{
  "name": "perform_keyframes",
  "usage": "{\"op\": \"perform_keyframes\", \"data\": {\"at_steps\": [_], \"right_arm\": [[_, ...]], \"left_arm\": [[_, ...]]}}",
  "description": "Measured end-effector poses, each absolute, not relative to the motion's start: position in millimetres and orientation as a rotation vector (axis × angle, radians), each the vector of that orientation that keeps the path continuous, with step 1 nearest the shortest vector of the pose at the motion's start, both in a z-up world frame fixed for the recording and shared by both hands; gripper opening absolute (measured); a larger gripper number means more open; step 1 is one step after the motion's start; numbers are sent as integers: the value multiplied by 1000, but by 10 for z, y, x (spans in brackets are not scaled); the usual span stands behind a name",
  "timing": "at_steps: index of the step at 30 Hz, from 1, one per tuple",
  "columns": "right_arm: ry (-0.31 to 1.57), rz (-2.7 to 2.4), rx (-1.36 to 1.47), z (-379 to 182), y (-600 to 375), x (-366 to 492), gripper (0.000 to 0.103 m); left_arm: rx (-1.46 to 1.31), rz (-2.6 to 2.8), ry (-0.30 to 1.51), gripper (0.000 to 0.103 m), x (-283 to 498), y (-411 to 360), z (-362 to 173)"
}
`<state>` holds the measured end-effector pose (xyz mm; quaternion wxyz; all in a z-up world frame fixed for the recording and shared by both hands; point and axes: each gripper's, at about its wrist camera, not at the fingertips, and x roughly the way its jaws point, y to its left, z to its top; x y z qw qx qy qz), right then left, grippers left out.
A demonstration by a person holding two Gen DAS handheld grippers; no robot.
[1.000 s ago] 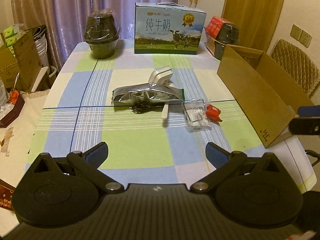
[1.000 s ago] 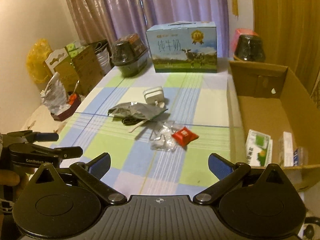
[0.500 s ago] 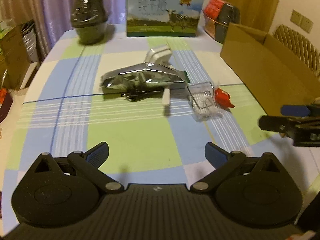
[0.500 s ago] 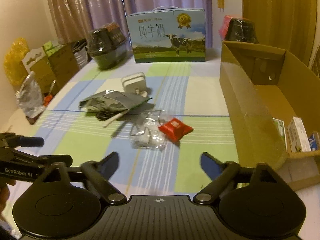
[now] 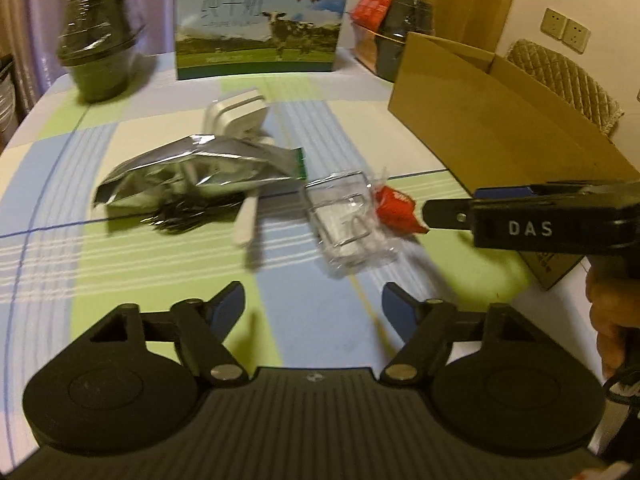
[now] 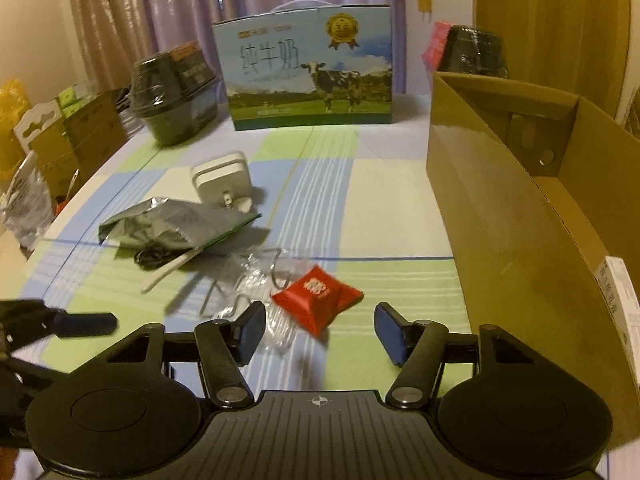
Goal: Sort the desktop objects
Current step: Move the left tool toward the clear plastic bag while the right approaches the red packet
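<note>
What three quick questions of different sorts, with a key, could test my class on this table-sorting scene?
1. True or false: the right gripper is shut on the red packet.
2. Multiple choice: the white charger lies (A) inside the cardboard box, (B) on the tablecloth behind the silver foil bag, (C) on top of the milk carton.
3. Fill in: the red packet lies beside a clear ______ package.

Key: 1 false, the gripper is open and the packet lies on the table; 2 B; 3 plastic.
</note>
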<state>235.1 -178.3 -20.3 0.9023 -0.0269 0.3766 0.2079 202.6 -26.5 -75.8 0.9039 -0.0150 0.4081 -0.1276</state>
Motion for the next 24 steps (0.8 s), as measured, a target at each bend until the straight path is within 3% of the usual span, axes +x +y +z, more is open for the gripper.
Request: {"op": "perform_keyframes", "data": {"at_steps": [6, 10, 18, 21, 24], "right_arm": [[780, 418, -46, -204, -1791, 2413, 58], [790, 405, -13, -218, -1833, 2478, 58], [791, 400, -8, -243, -1831, 2563, 58], [799, 406, -6, -264, -1814, 2584, 58], [810, 420, -14, -297, -1783, 2617, 58]], "left_arm": [[-28, -307, 816, 66, 2164, -415, -794], [-30, -316, 809, 55, 2281, -471, -828], [-20, -318, 816, 53, 2471, -589, -943], [-4, -299, 824, 34, 2529, -590, -991], [-21, -278, 832, 30, 2538, -510, -979]]}}
